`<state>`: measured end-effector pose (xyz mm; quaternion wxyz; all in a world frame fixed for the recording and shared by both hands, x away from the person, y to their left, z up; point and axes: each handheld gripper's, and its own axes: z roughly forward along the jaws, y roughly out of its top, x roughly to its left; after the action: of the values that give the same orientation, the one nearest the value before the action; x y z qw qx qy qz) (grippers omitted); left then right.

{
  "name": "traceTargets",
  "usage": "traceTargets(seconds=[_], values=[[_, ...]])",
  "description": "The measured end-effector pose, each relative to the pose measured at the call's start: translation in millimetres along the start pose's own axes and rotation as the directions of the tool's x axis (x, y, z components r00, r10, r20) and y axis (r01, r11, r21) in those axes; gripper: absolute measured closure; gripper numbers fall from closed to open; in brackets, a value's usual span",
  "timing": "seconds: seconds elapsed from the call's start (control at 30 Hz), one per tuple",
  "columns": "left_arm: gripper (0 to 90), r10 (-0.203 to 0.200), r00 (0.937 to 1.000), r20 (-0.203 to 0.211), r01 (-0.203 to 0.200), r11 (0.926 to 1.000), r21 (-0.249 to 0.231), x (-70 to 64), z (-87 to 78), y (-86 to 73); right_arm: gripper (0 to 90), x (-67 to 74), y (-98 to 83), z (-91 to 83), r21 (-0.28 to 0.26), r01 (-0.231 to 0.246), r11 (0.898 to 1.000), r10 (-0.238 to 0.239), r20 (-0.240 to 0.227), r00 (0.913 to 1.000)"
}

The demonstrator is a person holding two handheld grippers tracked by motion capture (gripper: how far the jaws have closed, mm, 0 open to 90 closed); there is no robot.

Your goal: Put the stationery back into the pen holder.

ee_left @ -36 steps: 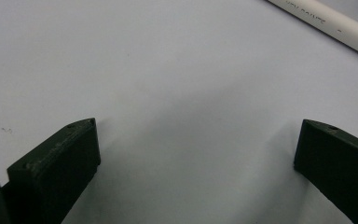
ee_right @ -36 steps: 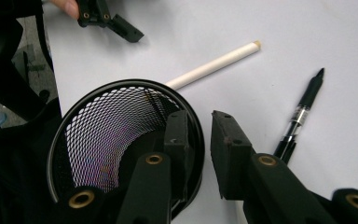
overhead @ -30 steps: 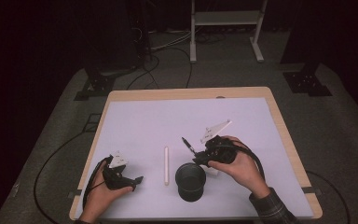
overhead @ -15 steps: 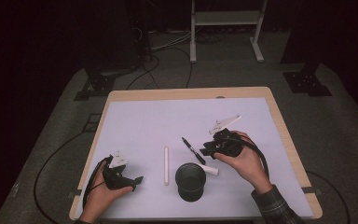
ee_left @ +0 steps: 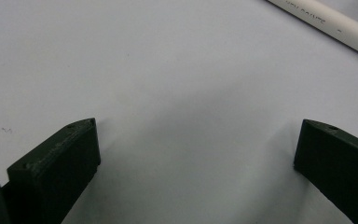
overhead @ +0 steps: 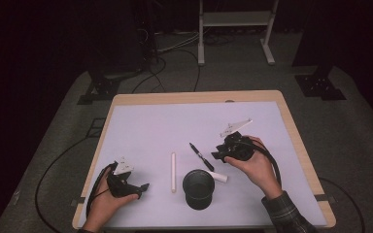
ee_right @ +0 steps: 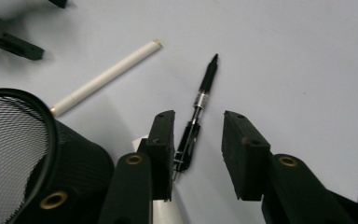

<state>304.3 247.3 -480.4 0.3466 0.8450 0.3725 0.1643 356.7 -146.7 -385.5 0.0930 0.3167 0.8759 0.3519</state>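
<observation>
While the right gripper's (ee_right: pixel 196 154) jaws were just opening, the slim black pen (ee_right: pixel 200 116) with silver band lay unpinched at frame centre.

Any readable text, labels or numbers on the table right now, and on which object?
White pen: a line of small grey print along the barrel, too blurred to read in the left gripper view.
Black pen: no lettering to be seen.
Black mesh cup: no label to be seen.
White table cover: no print.

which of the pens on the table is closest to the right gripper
The black pen, lying partly between the right gripper's fingers; the long white pen lies farther off, beyond the mesh cup.
</observation>
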Motion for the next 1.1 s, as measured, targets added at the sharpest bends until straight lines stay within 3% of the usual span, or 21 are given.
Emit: traceTargets(seconds=[0.27, 0.43, 0.8, 1.07, 1.1], values=[[0.0, -0.001, 1.0000, 0.001, 0.001, 1.0000, 0.000, -0.1, 0.0, -0.1, 54.8, -15.1, -11.2, 11.5, 0.026, -0.034, 0.999, 0.032, 0.053, 0.9981], [0.0, 0.000, 1.0000, 0.000, 0.000, 1.0000, 0.000, -0.1, 0.0, -0.1, 43.4, -22.8, -20.9, 18.5, 0.031, -0.034, 0.999, 0.030, 0.108, 0.9937], [0.0, 0.002, 1.0000, 0.000, -0.002, 1.0000, 0.003, 0.0, -0.2, 0.3, 30.5, -31.2, -40.1, 21.0, 0.029, -0.057, 0.998, 0.052, 0.152, 0.9871], [0.6, -0.002, 1.0000, -0.003, 0.002, 1.0000, 0.000, -0.4, -1.2, 0.5, 28.4, -37.0, -54.9, 19.9, 0.038, -0.088, 0.995, 0.080, 0.168, 0.9826], [4.2, -0.006, 1.0000, -0.003, 0.006, 0.9999, -0.010, -0.7, -2.6, 0.6, 27.7, -38.7, -59.7, 19.4, 0.041, -0.095, 0.995, 0.086, 0.179, 0.9800]])
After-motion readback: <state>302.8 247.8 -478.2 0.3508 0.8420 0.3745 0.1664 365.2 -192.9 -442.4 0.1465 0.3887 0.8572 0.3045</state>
